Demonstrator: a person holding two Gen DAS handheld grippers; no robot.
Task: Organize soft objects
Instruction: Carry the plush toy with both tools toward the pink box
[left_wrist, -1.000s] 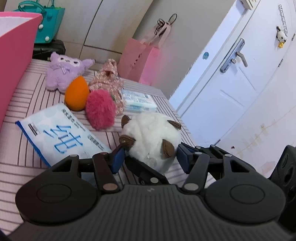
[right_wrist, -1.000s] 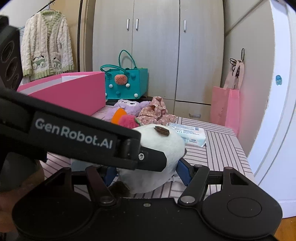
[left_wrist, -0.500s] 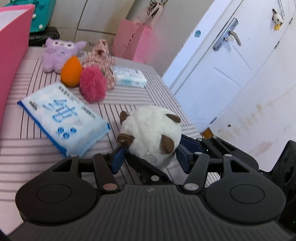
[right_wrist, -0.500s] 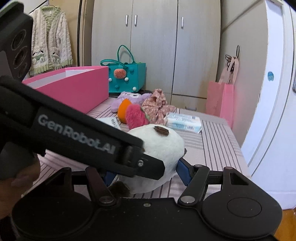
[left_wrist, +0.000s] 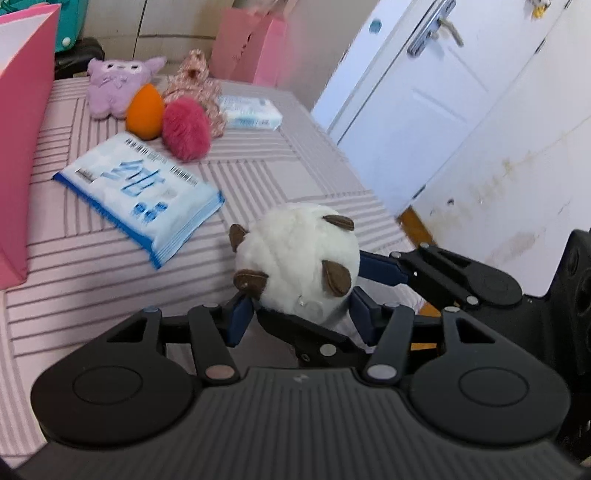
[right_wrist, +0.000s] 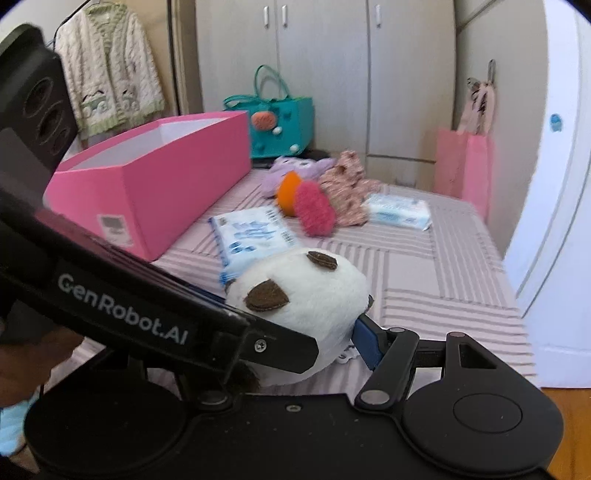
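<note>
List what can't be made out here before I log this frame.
- Inside of the pink box: right wrist view, hidden by its own walls.
- Right gripper's left finger: hidden by the left gripper's body.
- Underside of the white plush: both views, hidden by fingers.
- Tissue pack print: blurred.

Both wrist cameras sit close behind their own fingers. They share the white plush at the bed's near edge. The left faces the door-side corner, the right the wardrobe.

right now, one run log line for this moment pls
held: white plush ball | left gripper: on ball, closing | right gripper: on ball | target: pink box, plush not in yet
</note>
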